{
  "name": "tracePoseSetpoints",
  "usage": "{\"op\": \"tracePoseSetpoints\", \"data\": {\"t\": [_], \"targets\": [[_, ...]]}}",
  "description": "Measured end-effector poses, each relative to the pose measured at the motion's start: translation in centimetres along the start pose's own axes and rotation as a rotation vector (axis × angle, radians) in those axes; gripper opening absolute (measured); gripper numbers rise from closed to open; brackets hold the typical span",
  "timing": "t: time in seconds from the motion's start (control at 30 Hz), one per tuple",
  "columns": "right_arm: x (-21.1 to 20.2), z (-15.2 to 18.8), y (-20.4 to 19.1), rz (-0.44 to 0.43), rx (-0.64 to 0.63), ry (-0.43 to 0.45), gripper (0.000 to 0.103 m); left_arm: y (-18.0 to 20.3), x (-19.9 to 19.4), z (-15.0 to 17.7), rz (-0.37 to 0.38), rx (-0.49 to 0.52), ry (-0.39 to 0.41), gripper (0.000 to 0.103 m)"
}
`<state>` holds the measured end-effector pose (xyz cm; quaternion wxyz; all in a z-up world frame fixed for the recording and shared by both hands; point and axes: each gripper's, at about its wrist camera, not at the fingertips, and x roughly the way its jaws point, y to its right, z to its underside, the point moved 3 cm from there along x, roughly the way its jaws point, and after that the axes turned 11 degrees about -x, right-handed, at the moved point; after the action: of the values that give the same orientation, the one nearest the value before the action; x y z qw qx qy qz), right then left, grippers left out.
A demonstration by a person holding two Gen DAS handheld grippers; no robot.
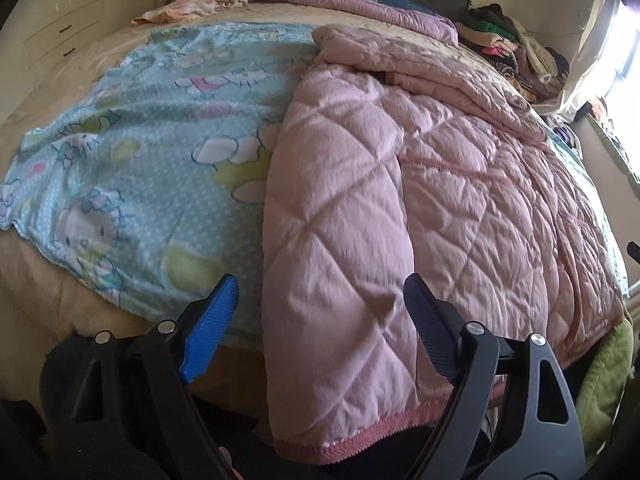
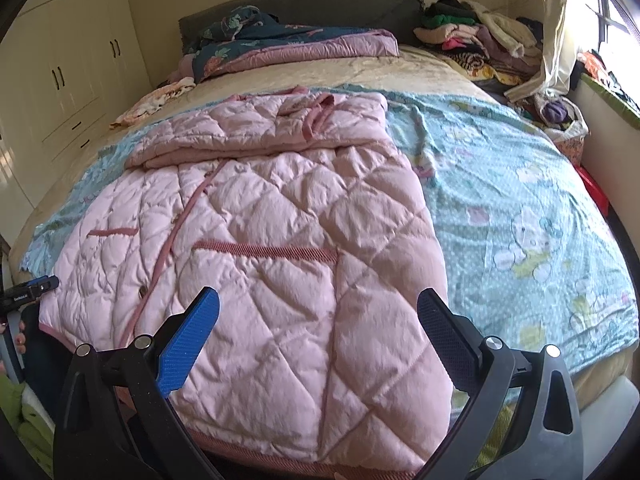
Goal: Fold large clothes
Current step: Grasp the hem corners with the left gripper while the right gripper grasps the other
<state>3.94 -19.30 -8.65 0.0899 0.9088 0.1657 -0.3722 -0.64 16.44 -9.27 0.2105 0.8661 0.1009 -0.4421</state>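
Observation:
A pink quilted jacket point(image 1: 400, 160) point(image 2: 260, 208) lies flat on the bed, on top of a light blue cartoon blanket point(image 1: 160, 140) point(image 2: 520, 200). Its sleeves are folded across the upper part, and its dark pink hem hangs over the near edge of the bed. My left gripper point(image 1: 320, 284) is open, its blue fingers on either side of the jacket's left folded side near the hem, pads clear of the cloth. My right gripper point(image 2: 319, 294) is also open and hovers over the jacket's lower right part. The left gripper's tip point(image 2: 30, 288) shows at the left edge of the right wrist view.
A folded dark floral quilt point(image 2: 300, 46) lies by the green headboard point(image 2: 320, 0). A pile of mixed clothes point(image 2: 480, 36) fills the far right corner beside a curtain. Cream wardrobes point(image 2: 60, 60) stand to the left. A green cloth point(image 1: 608, 380) hangs below the near edge of the bed.

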Motion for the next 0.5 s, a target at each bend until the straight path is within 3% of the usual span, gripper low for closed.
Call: {"op": "tracePoseSetpoints", "data": {"t": [0.2, 0.5], "targets": [[0.0, 2.4, 1.6, 0.002, 0.034, -0.054, 0.099, 0.9, 0.5, 1.4, 0.016, 0.051, -0.049, 0.077], [0.2, 7.0, 3.2, -0.028, 0.088, -0.162, 0.099, 1.4, 0.6, 2.4, 0.003, 0.079, -0.059, 0.077]]}}
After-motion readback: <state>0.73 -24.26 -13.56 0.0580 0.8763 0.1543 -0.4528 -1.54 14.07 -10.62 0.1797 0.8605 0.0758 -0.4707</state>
